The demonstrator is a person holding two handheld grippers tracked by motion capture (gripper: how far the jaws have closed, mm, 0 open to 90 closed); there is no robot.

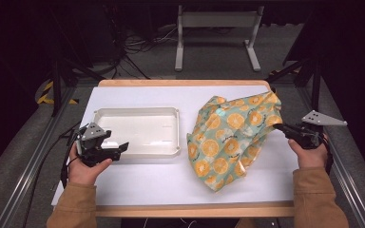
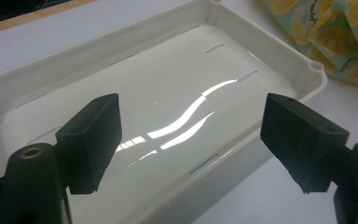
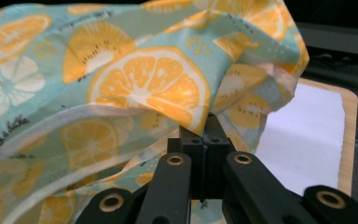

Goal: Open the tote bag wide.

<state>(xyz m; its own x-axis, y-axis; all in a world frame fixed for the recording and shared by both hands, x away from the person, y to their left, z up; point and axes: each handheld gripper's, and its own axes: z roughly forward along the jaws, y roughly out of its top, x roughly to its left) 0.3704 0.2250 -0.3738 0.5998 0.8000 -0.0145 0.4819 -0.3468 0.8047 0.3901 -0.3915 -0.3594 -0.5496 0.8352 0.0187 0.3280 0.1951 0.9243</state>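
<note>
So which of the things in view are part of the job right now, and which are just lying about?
In the job:
- fruit-print cloth, pinched at its edge by the right hand-held gripper
- white tray, with the open left hand-held gripper at its near rim

Lying about:
- white table sheet
- metal stand on the floor beyond

cloth: soft printed fabric, matt, creased, pinched in my right gripper | tray: white plastic, glossy, smooth, streaked with glare | my pads: black, matt plastic | table: pale wood edge | sheet: white, smooth, matt
</note>
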